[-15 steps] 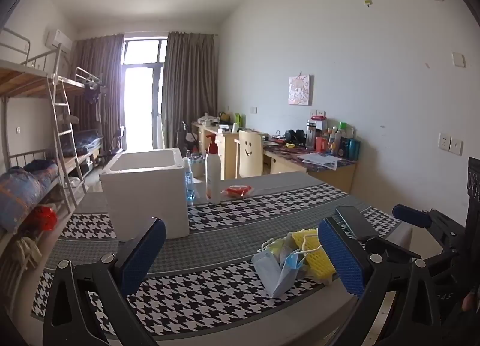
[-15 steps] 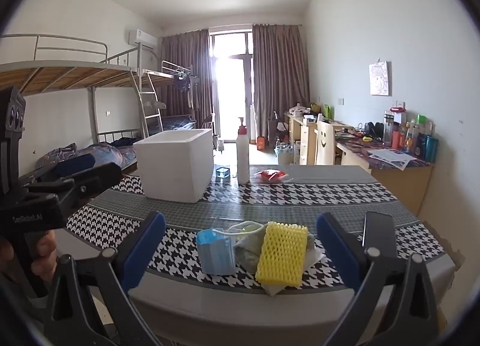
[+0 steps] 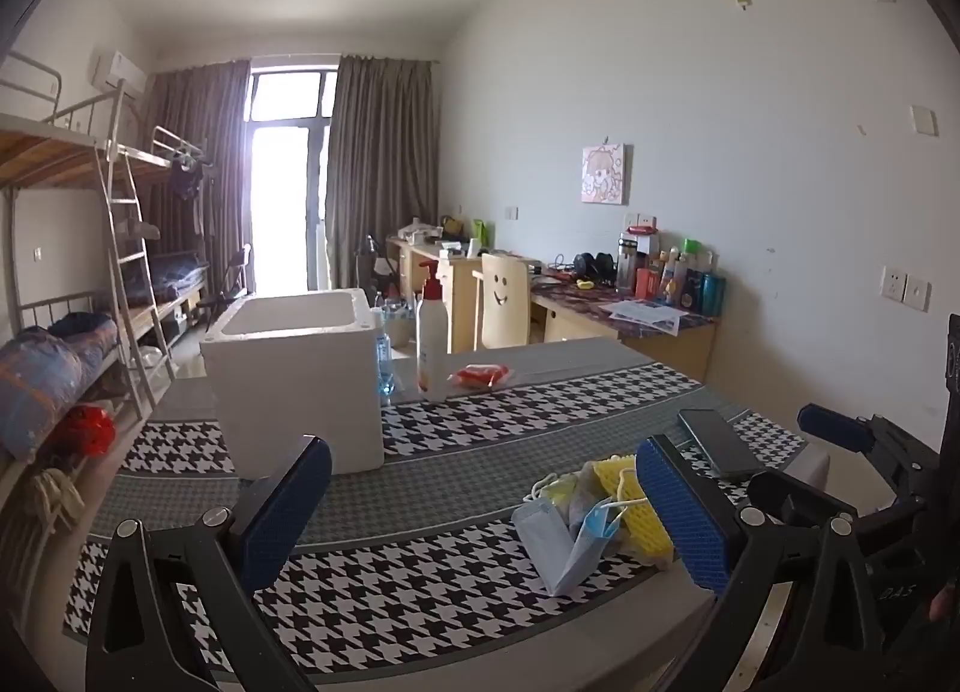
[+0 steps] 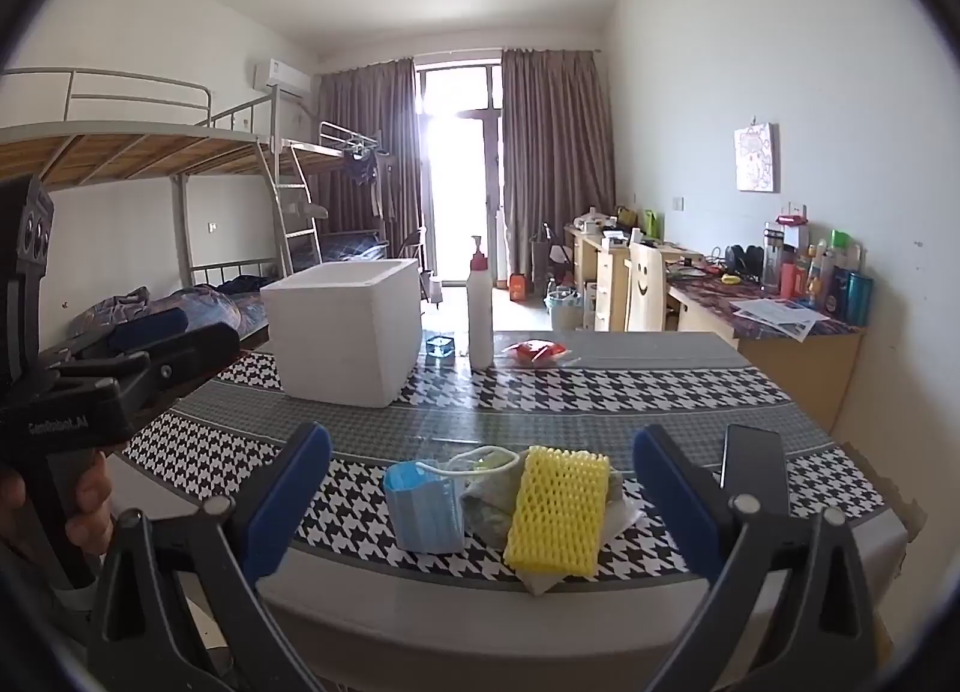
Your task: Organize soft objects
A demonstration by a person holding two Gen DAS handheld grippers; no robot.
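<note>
From my left wrist view, the left hand-held gripper [image 3: 480,518] stands wide with nothing between its blue pads, above the houndstooth worktop [image 3: 420,584]. The soft pile lies toward its right finger: blue face mask [image 3: 567,542], yellow foam net [image 3: 636,506]. A white foam box [image 3: 300,374] sits further back.

From my right wrist view, the right hand-held gripper [image 4: 480,506] is equally wide and empty, the face mask [image 4: 423,512] and foam net [image 4: 558,512] lying between its fingers near the worktop's front edge, a phone [image 4: 753,464] beside them
</note>
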